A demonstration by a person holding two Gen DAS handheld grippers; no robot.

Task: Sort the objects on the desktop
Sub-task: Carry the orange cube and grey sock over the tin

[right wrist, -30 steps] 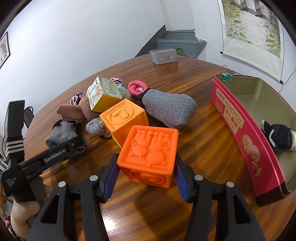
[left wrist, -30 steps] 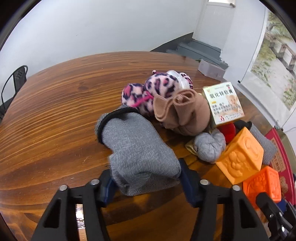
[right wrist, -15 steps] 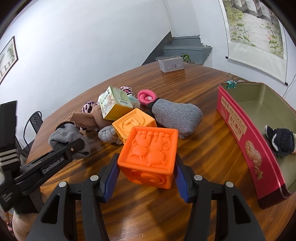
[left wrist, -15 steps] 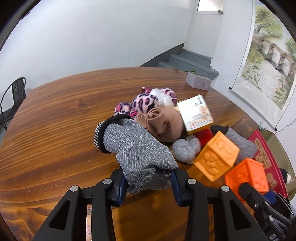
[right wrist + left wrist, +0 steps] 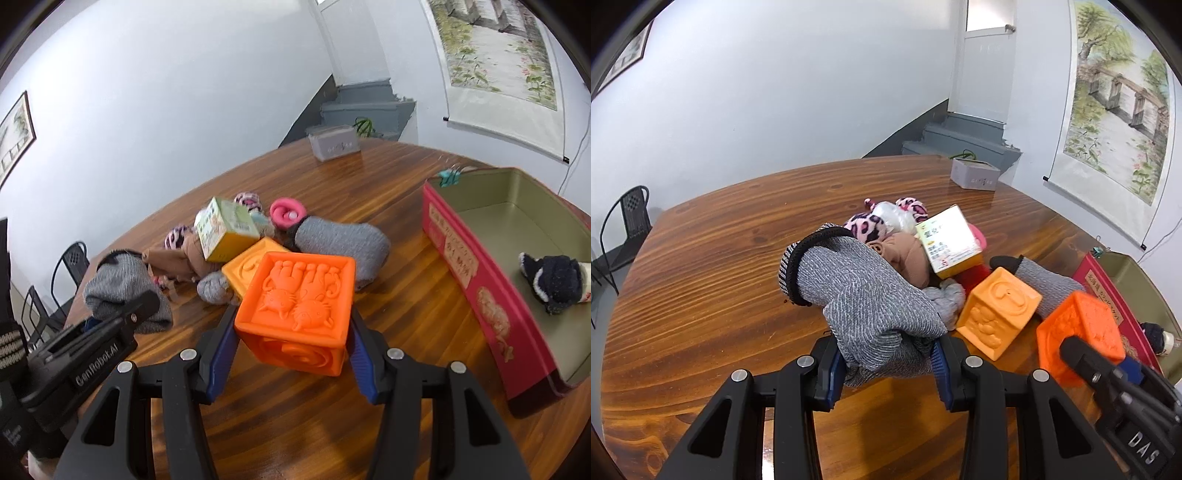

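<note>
While our left gripper (image 5: pixel 888 363) pinches the toe end of a grey knitted sock with a black cuff (image 5: pixel 857 291), the sock stands clear of the round wooden table (image 5: pixel 709 266), its long axis running away from the jaws, cuff pointing toward the table's far edge. We tilt that gripper downward. Our right gripper (image 5: pixel 291 354) clamps a bright orange embossed rubber cube (image 5: pixel 299 306) by two opposite sides, raised off the wood, relief face up, between the pile and the red tin box (image 5: pixel 480 295) at the table's right edge.
</note>
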